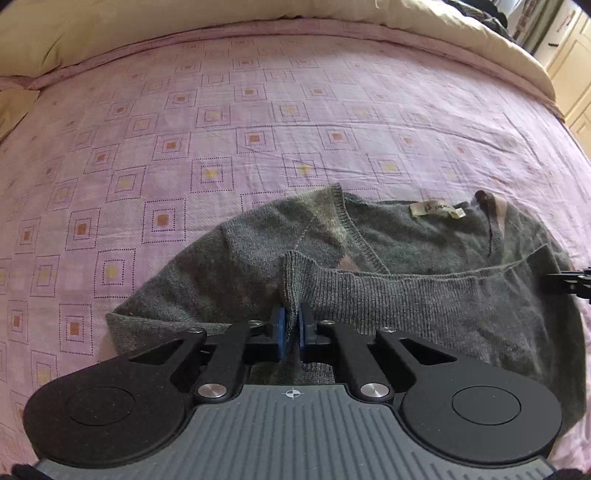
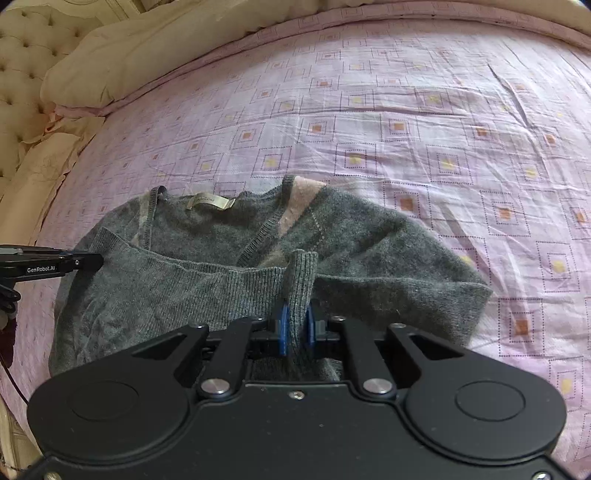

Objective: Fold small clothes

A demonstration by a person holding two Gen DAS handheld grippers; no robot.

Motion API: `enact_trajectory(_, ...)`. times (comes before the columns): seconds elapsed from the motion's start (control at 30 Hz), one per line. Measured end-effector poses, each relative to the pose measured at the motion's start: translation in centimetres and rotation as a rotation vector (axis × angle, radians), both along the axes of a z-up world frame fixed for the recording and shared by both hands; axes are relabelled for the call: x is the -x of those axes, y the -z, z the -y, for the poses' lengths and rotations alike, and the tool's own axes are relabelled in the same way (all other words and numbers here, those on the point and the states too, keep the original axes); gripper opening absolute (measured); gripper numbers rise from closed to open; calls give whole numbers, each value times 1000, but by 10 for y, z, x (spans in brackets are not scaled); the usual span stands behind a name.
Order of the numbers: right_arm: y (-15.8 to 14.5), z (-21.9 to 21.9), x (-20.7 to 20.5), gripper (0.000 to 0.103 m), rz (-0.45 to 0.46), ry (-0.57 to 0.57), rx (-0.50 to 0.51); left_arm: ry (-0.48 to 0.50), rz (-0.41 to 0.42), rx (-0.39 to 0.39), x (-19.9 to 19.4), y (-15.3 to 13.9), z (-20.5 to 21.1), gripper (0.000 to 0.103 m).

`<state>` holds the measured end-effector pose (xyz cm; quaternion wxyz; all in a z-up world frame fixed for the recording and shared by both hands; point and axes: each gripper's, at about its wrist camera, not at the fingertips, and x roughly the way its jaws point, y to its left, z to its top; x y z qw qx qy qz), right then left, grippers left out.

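Left gripper (image 1: 294, 326) clenched on ribbed hem of grey sweater (image 1: 388, 236), blue pads pinching raised fold of knit. Right gripper (image 2: 295, 326) likewise clamped on hem at sweater's opposite side, cuff-like fold standing upright between pads. Hem doubled up over sweater body, reaching just below V-neck; cream neck label (image 2: 210, 201) exposed. Sweater lies on pink patterned bedspread (image 1: 258, 110), toward its near edge. Cream duvet (image 1: 110, 33) bunched along bedspread's far edge; tufted headboard (image 2: 26, 74) at its left corner.

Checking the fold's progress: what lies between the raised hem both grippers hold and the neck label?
Only sweater: the grey inside back panel runs bare from hem to label, clearest in the right wrist view.
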<state>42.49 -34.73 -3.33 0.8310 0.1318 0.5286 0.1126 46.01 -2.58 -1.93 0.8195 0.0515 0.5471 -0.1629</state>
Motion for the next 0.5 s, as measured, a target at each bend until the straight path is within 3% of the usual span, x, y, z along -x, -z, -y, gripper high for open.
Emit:
enact_trajectory(0.3, -36, 8, 0, 10, 98, -8, 26, -20, 126, 17, 19, -47, -10, 5)
enact_trajectory(0.5, -22, 12, -47, 5, 72, 48, 75, -55, 156, -31, -19, -35, -8, 5)
